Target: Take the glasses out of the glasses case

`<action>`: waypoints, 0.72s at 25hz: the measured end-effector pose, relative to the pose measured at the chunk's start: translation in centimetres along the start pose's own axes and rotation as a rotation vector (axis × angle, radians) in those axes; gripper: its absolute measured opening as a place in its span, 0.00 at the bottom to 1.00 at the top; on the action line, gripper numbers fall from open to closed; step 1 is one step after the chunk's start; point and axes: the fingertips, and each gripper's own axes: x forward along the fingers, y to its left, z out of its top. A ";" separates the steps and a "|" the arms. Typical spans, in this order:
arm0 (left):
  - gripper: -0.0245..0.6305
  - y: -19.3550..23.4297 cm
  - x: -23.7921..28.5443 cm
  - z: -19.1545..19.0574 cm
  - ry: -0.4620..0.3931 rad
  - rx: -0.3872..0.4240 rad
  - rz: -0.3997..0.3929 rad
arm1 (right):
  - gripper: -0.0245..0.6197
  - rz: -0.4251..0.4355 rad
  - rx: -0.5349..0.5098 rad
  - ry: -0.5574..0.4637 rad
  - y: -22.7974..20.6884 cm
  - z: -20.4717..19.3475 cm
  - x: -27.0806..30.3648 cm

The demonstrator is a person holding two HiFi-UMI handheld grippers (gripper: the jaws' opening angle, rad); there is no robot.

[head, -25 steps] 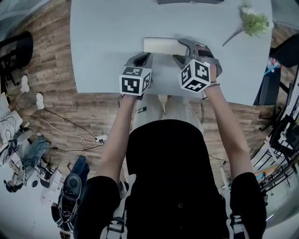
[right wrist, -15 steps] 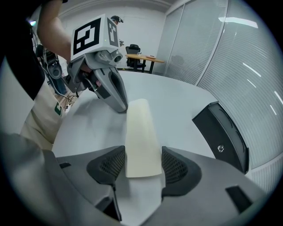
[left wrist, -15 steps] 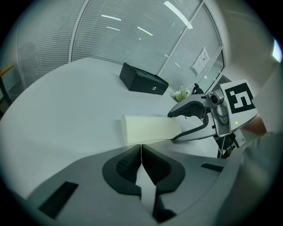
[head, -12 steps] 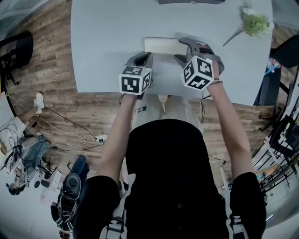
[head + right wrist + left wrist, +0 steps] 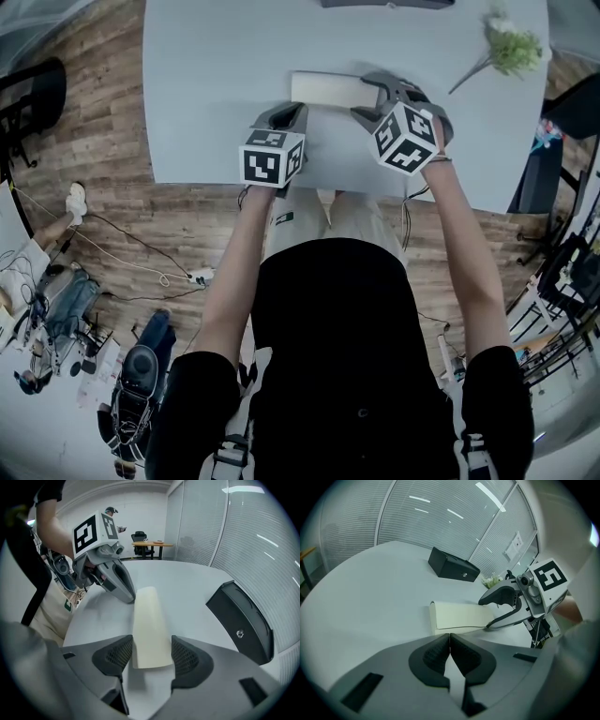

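the glasses case (image 5: 149,625) has a smooth, matt cream skin with no shine, like leatherette or soft plastic. the table (image 5: 216,66) is pale grey, smooth and matt, laminate by the look. the left gripper (image 5: 449,639) and the right gripper (image 5: 151,654) are moulded grey plastic with a satin finish. their pads (image 5: 117,656) are darker, rubbery and finely ribbed. the marker cubes (image 5: 272,159) carry flat black-and-white print. the box (image 5: 453,567) is matt black with a small bright metal fitting (image 5: 240,633). the floor (image 5: 94,187) is grained wood plank. the person's top (image 5: 347,337) is black cloth.
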 end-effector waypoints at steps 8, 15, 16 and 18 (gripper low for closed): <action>0.07 0.1 0.1 0.1 0.004 -0.001 -0.001 | 0.47 -0.010 -0.002 0.003 -0.1 0.1 -0.1; 0.07 0.1 -0.1 0.1 0.016 0.005 -0.002 | 0.42 -0.048 -0.051 0.020 0.1 0.7 -0.7; 0.07 0.1 -0.1 0.2 0.016 0.007 -0.002 | 0.40 -0.051 -0.052 0.017 0.1 0.7 -0.9; 0.07 0.0 -0.2 0.2 0.016 0.009 -0.003 | 0.36 -0.052 -0.052 0.008 0.2 0.8 -1.3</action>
